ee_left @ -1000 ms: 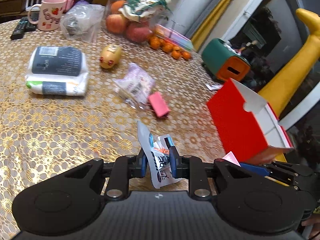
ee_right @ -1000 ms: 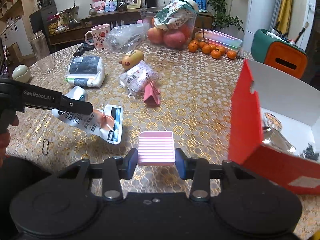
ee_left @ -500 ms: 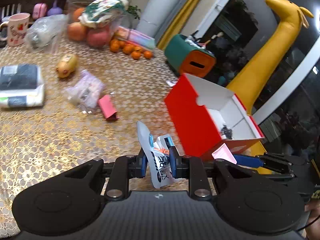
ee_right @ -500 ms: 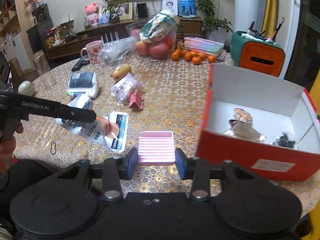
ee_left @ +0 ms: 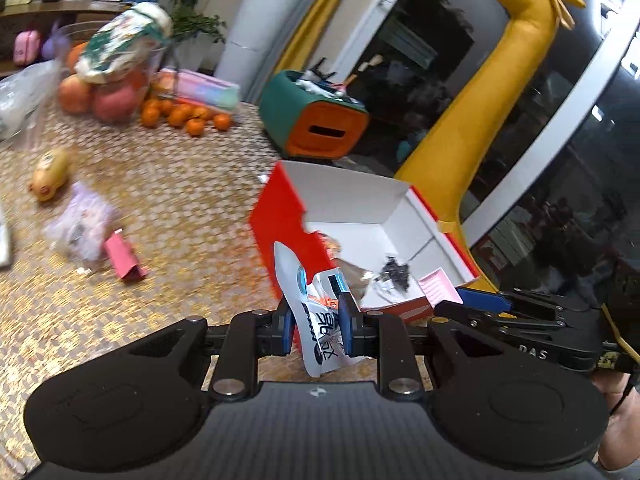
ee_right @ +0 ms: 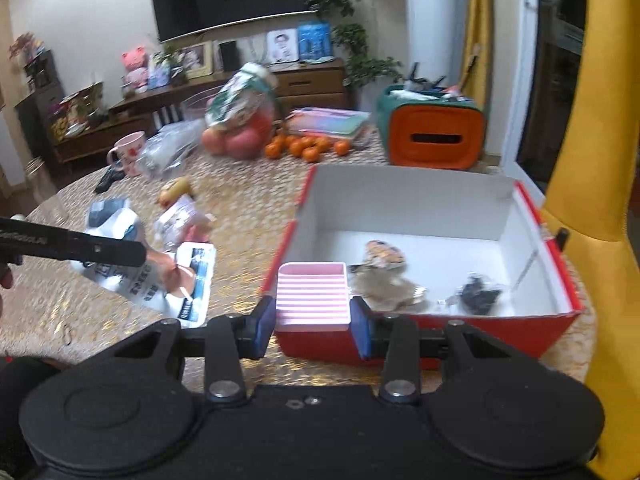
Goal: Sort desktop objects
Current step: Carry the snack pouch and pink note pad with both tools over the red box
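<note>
Pink tray (ee_right: 311, 295) clamped in right hand-held gripper (ee_right: 312, 326).

My left claw (ee_left: 315, 322) has a matte black body with two round housings, silver screw heads and blue finger pads (ee_left: 285, 330). My right claw (ee_right: 312, 324) looks alike; in the left wrist view, at right, its side bears pale "DAS" lettering.
</note>
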